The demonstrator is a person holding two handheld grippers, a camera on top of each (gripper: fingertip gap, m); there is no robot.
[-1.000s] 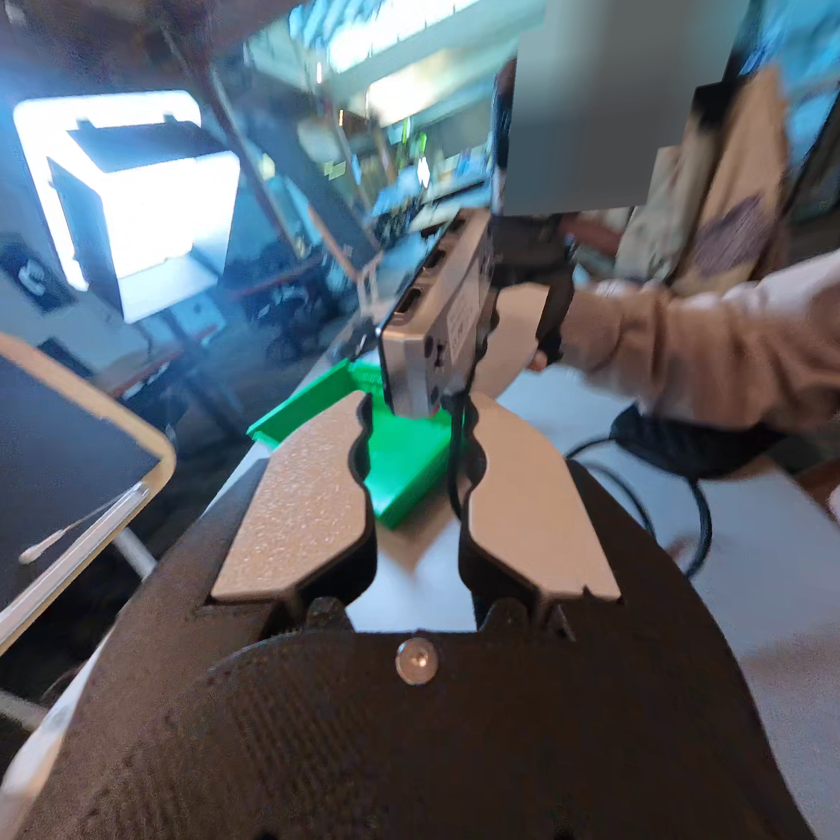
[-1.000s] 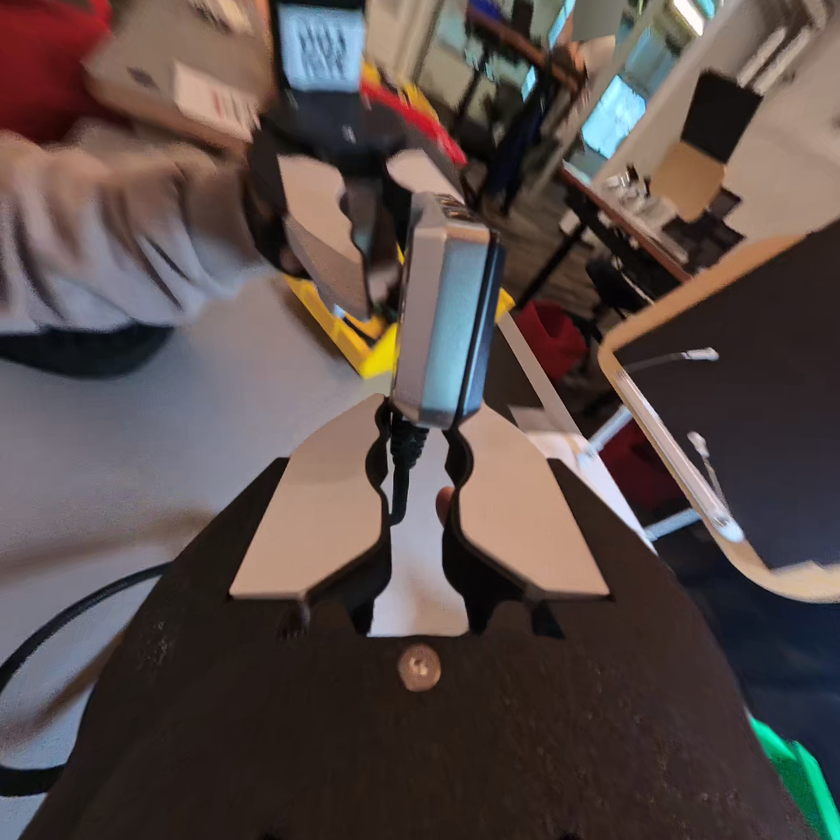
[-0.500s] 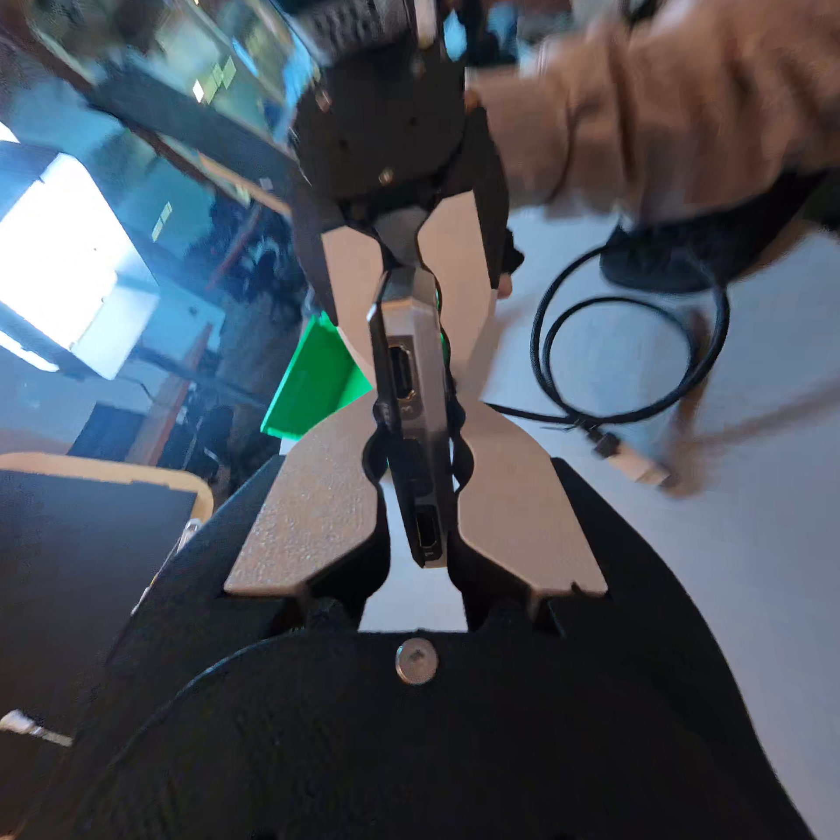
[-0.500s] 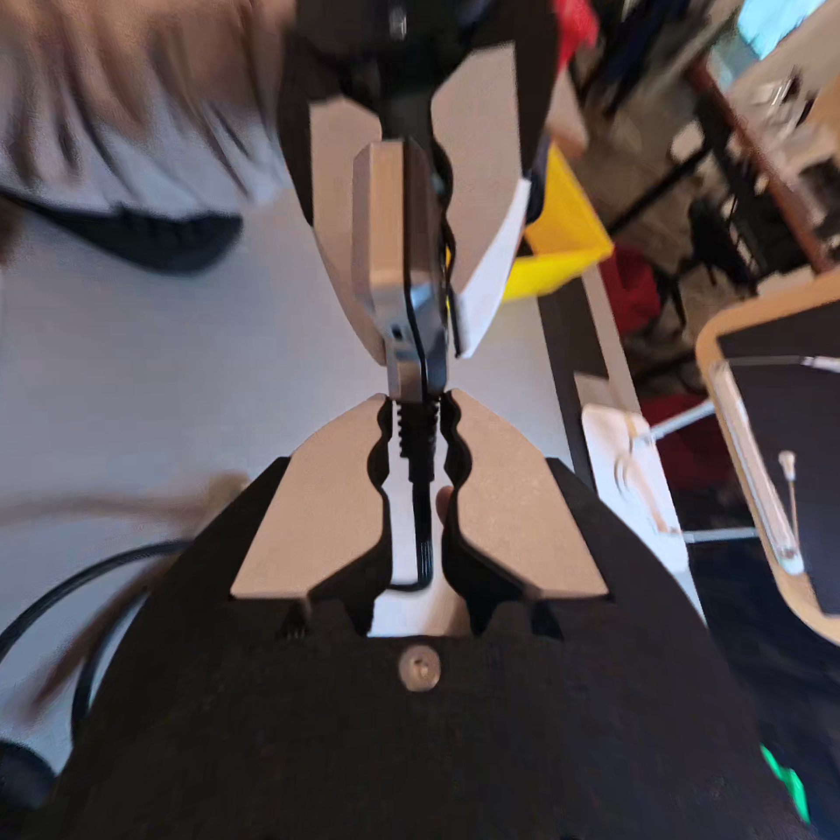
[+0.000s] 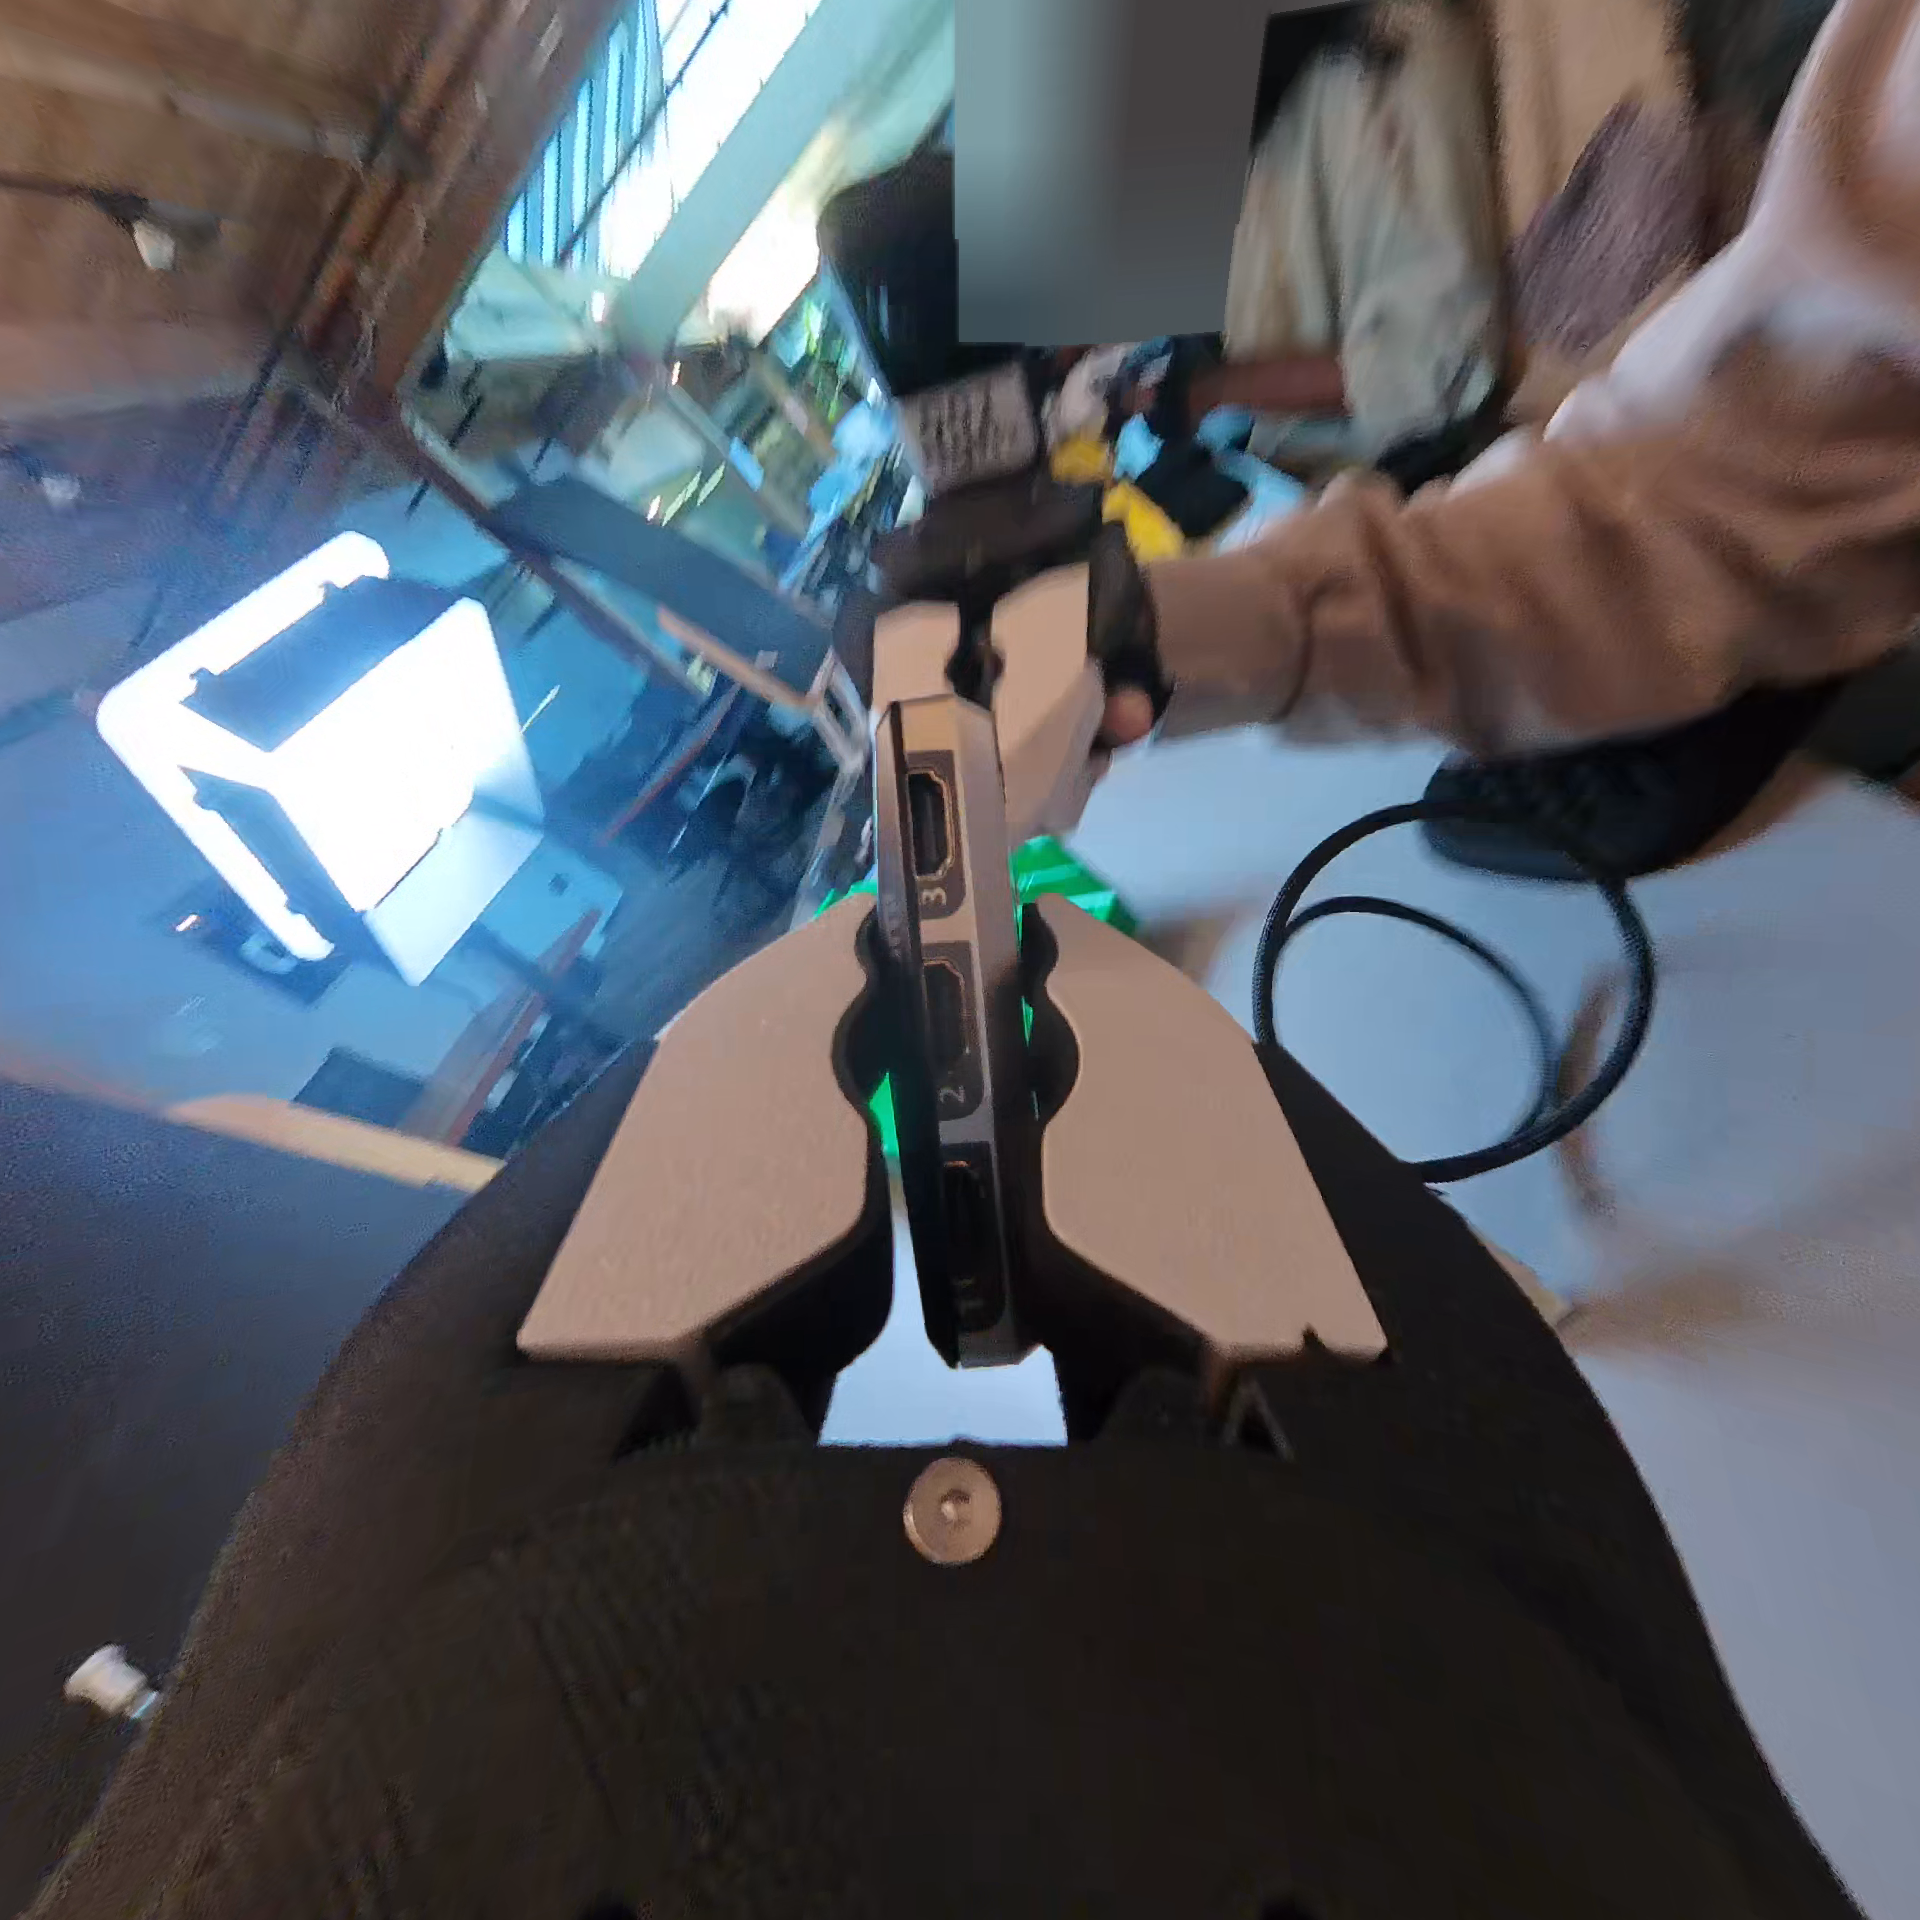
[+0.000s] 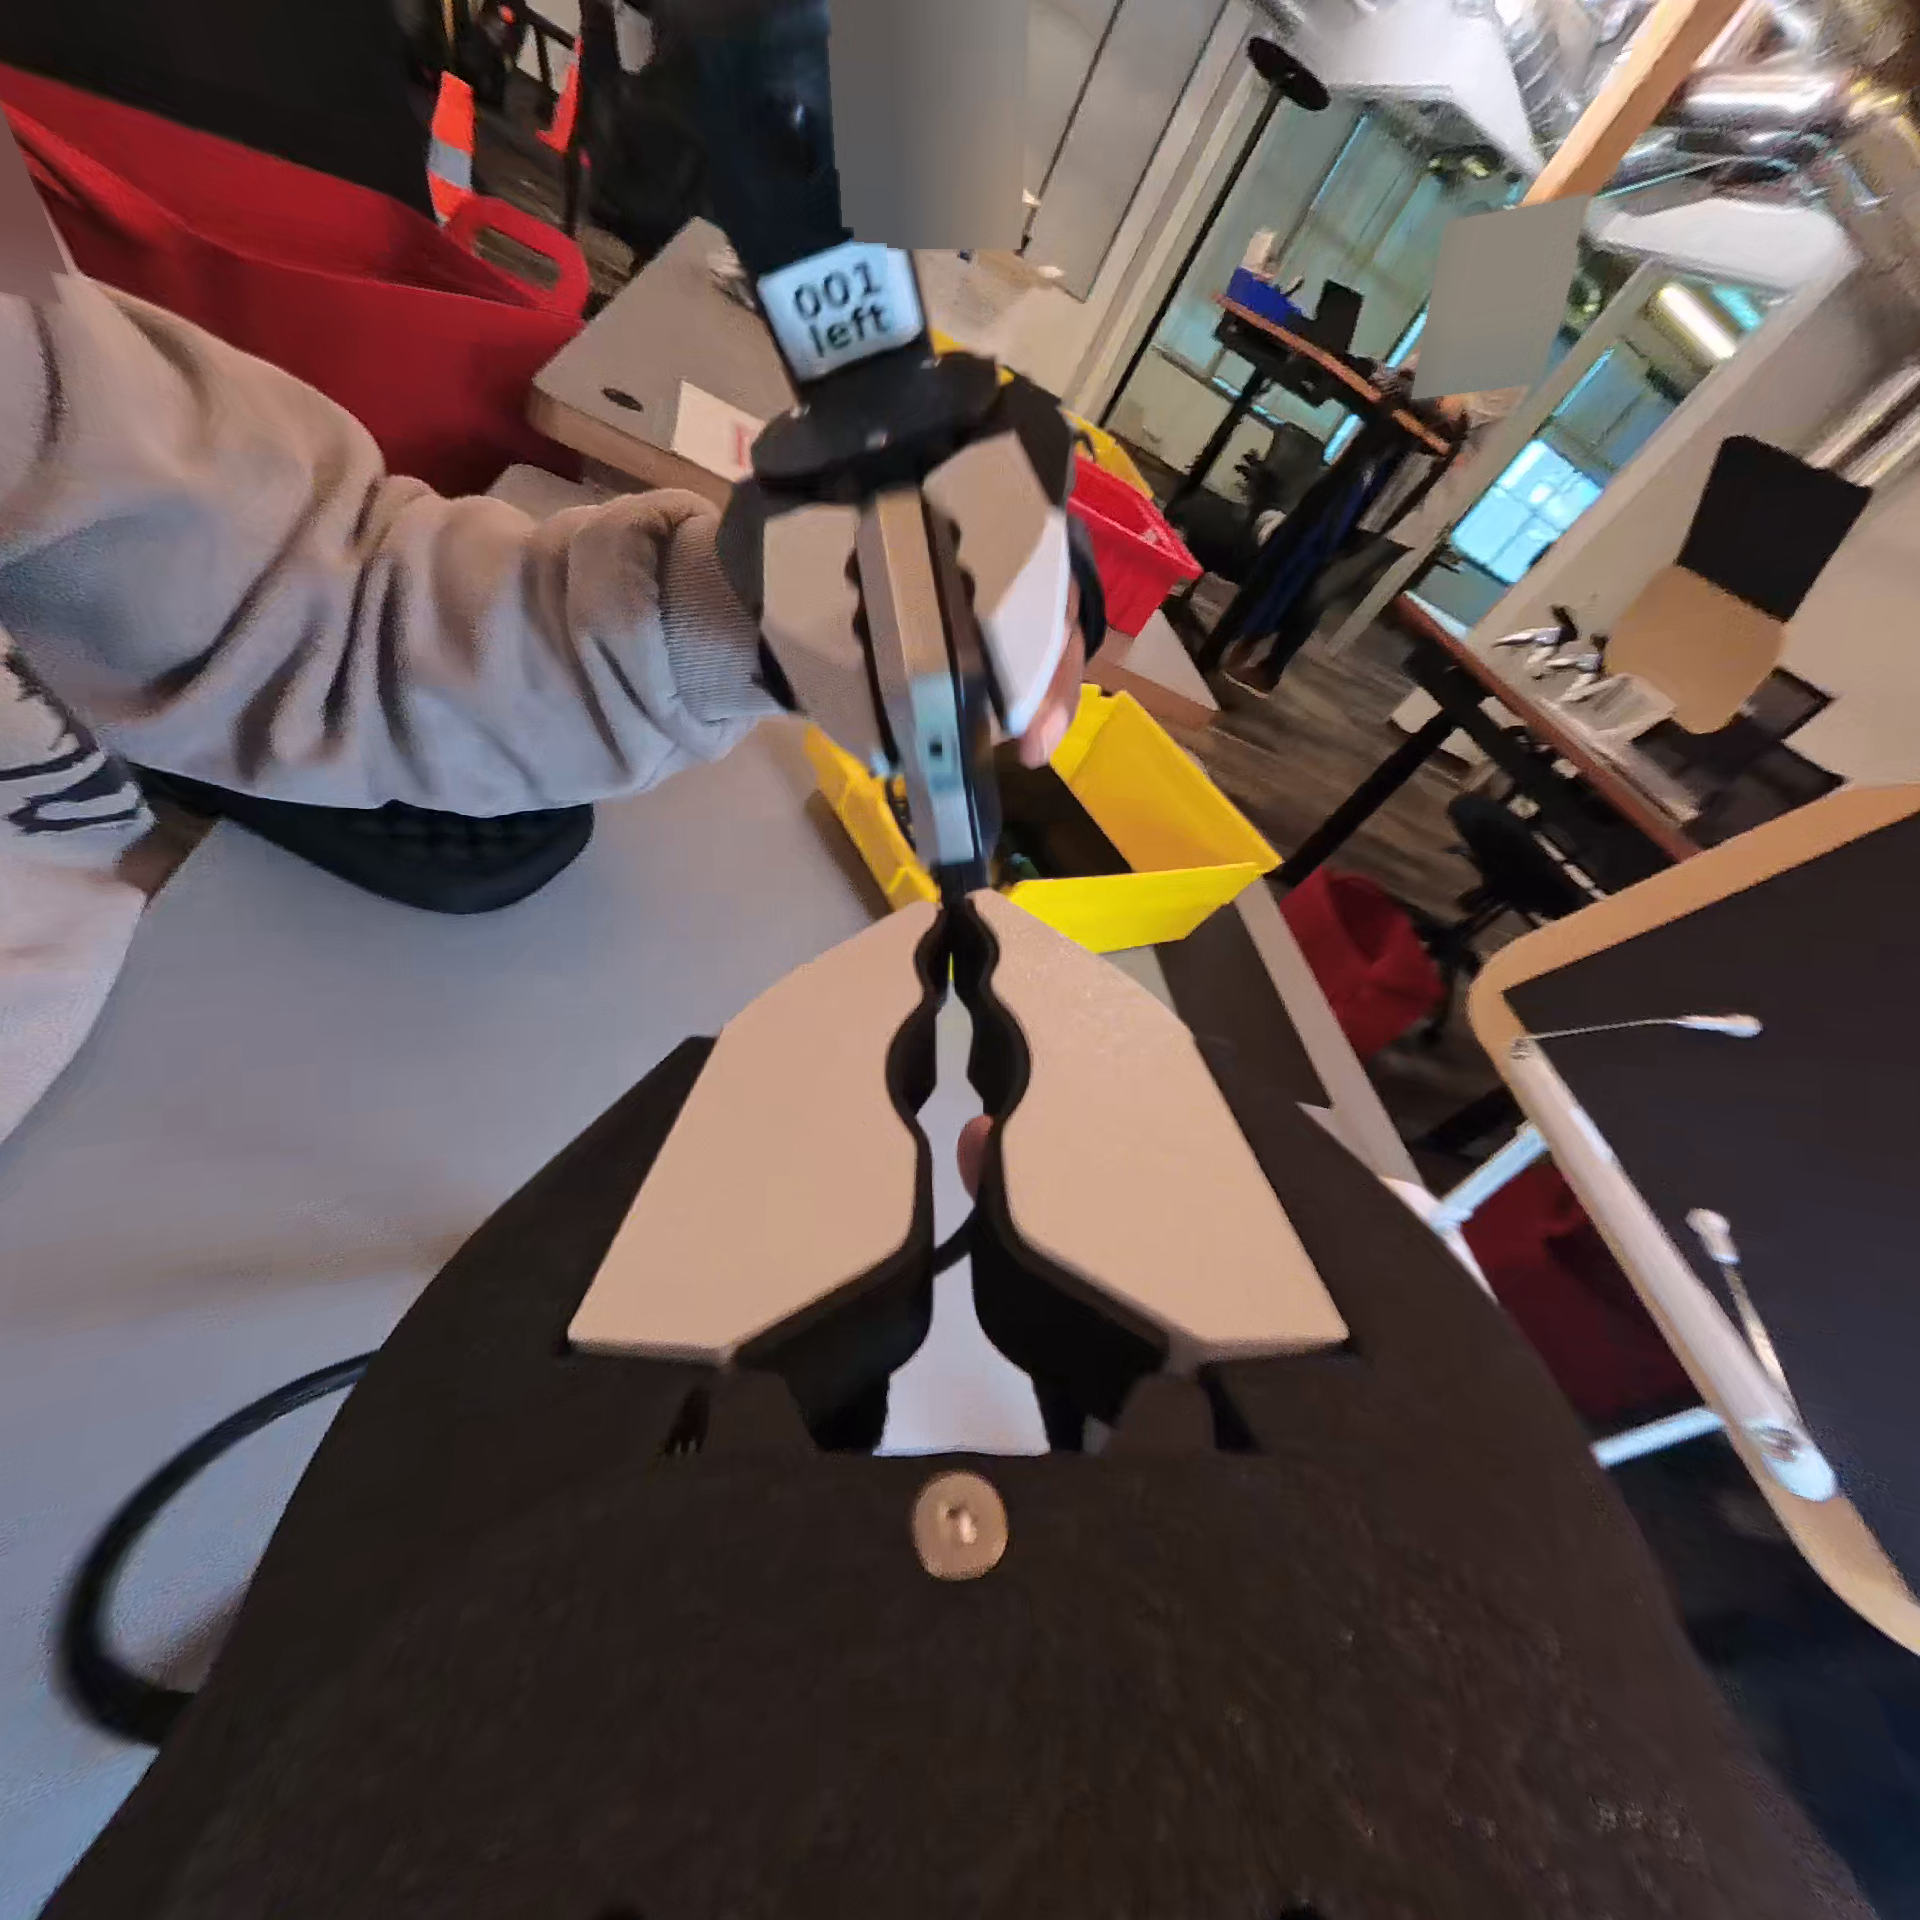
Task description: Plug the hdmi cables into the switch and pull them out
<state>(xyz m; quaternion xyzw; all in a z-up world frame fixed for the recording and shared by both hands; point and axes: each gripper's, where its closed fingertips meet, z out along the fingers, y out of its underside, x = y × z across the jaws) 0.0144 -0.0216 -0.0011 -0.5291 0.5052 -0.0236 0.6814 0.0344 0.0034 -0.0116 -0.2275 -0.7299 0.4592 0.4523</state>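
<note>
My left gripper is shut on the grey HDMI switch, held on edge above the table with three empty ports facing the camera. My right gripper is shut, with a thin black cable pinched at its tips just below the switch's end. That cable passes under the fingers and out to the left. The left gripper shows beyond, and the right gripper shows behind the switch. A looped black cable lies on the table.
A yellow bin stands at the far edge of the grey table. A green bin lies behind the switch. The person's sleeves reach in over the table. A black wood-edged board stands off the table's right. Left tips to right tips: about 4 centimeters.
Both grippers tipped from looking down at the table to a more level view. The right gripper's fingers closed tighter and now sit on the thin cable rather than around the plug.
</note>
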